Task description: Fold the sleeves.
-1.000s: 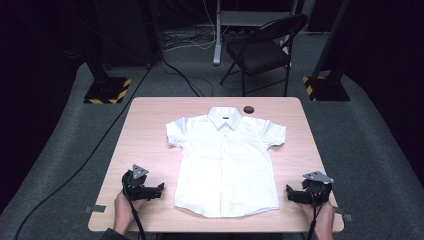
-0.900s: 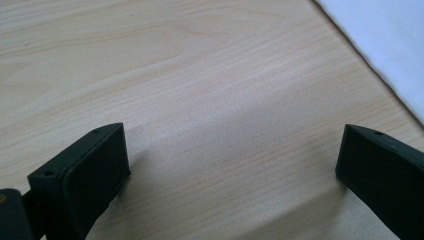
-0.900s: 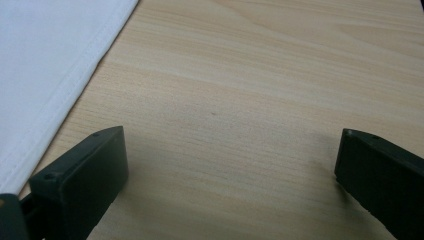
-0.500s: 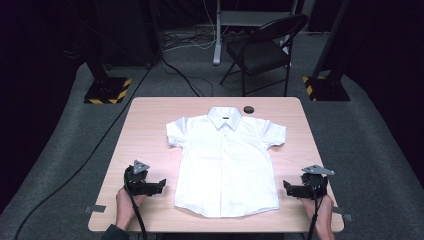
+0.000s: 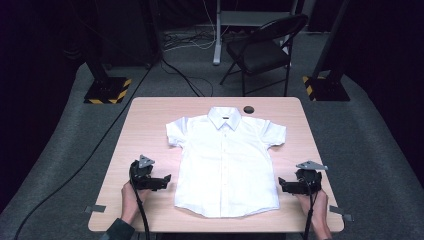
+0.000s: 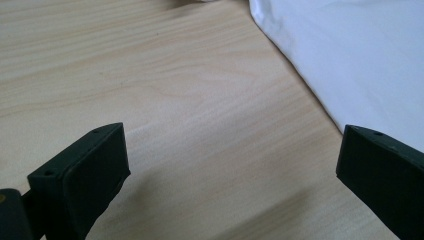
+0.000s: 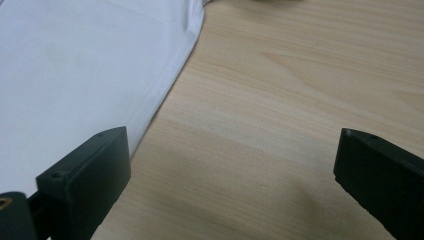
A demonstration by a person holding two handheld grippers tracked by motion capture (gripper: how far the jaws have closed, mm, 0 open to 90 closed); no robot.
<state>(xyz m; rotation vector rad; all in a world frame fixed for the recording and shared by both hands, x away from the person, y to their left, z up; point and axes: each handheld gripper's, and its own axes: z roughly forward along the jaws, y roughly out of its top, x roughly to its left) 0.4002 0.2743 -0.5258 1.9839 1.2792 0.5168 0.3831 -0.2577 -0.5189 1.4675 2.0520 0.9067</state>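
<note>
While the white shirt lies flat on the wooden table, front side up with its collar at the far end, two grippers sit low near its bottom corners. The shirt is in the middle of the table, and its short sleeves spread out to both sides.

The left gripper is just beside the shirt's left edge, near the hem. A hand holds it from behind. Its jaws stand wide apart with nothing between them but bare wood. In the left gripper view, the gripper points along the table, and the shirt's edge runs right by one jaw.

The right gripper is just beside the shirt's right edge, also near the hem. Another hand holds it. Its jaws are wide apart too and hold nothing. In the right gripper view, the gripper has the shirt's side hem close by one jaw.

A small dark round thing lies on the table near the collar. A black folding chair stands on the grey floor past the table.
</note>
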